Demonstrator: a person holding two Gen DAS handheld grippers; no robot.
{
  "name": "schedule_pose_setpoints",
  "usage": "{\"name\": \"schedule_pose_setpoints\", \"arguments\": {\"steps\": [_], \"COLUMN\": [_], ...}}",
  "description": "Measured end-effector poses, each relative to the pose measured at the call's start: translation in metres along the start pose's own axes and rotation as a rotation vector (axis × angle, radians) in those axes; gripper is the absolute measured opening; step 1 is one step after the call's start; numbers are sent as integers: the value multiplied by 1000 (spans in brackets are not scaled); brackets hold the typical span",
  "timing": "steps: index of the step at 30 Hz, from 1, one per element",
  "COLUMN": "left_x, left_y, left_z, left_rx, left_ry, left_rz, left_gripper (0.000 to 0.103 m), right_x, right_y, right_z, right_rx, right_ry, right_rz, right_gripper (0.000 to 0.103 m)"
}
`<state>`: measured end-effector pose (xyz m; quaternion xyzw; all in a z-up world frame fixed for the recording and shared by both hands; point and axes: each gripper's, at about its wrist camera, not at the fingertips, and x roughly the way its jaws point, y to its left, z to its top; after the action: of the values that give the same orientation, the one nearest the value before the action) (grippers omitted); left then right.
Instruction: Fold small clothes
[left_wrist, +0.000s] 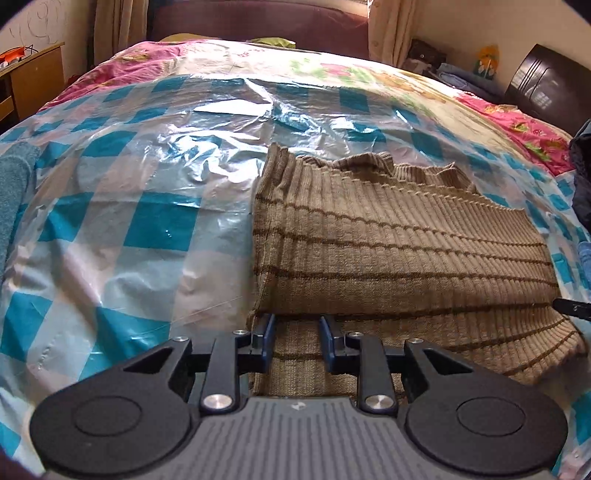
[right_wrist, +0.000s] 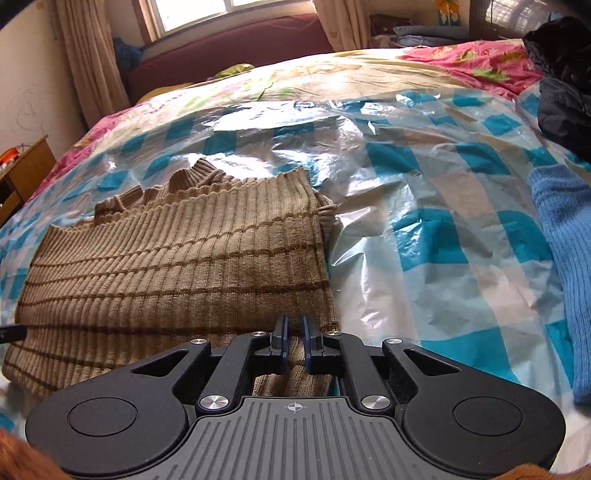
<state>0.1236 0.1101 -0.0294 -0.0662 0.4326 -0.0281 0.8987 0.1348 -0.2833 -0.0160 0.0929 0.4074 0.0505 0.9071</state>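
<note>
At the far left of the left wrist view, a wooden desk is seen against the wall, and a teal towel-like cloth lies at the left edge of the bed. The bed is covered with a blue-and-white checked plastic sheet laid over a floral quilt.

Right of the sheet's middle, the brown striped knitted garment is found folded over on itself, its upper layer resting on a lower layer that sticks out toward the camera. The left gripper is held over the garment's near left corner, with its fingers parted; only the flat lower layer is seen in the gap, and no fabric is pinched.

In the right wrist view, the same garment lies on the left half of the sheet. The right gripper is placed at the garment's near right corner, its fingers drawn nearly together with a narrow slit between them. Knit is seen in that slit; whether it is pinched cannot be told. Farther right, a blue knitted item lies on the sheet, and dark clothing is piled at the far right corner.
</note>
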Motion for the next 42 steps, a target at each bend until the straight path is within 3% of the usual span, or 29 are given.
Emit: {"name": "schedule_pose_setpoints", "arguments": {"steps": [5,7,12,16,20,25,30,33,37,42], "left_x": [2,-4,-26,-43,-43,-27,-29,-31,-40,-60], "left_y": [3,1,3,10,13,16,15,23,26,24], "left_z": [-1,1,-5,-20,-35,-44,-45,-48,-46,-45], "left_rx": [-29,-41,-65,-112,-122,-141,-114,-160,-192,-211], "left_ry": [17,18,10,12,53,94,79,71,51,5], "left_rz": [6,10,-8,-20,2,61,66,36,14,-4], "left_gripper": [31,31,31,31,32,33,33,33,33,33], "right_x": [1,-14,-58,-65,-57,-46,-48,-55,-73,-88], "right_y": [-9,-7,-5,-21,-19,-18,-22,-25,-23,-15], "right_z": [-2,-3,-22,-39,-37,-39,-39,-38,-40,-42], "right_rx": [57,70,34,84,77,54,80,108,107,90], "right_ry": [-7,-33,-68,-15,43,88,98,99,62,-4], "right_rz": [-1,15,50,68,44,-31,-41,-39,-37,-16], "right_gripper": [3,14,17,32,31,16,16,16,23,25]}}
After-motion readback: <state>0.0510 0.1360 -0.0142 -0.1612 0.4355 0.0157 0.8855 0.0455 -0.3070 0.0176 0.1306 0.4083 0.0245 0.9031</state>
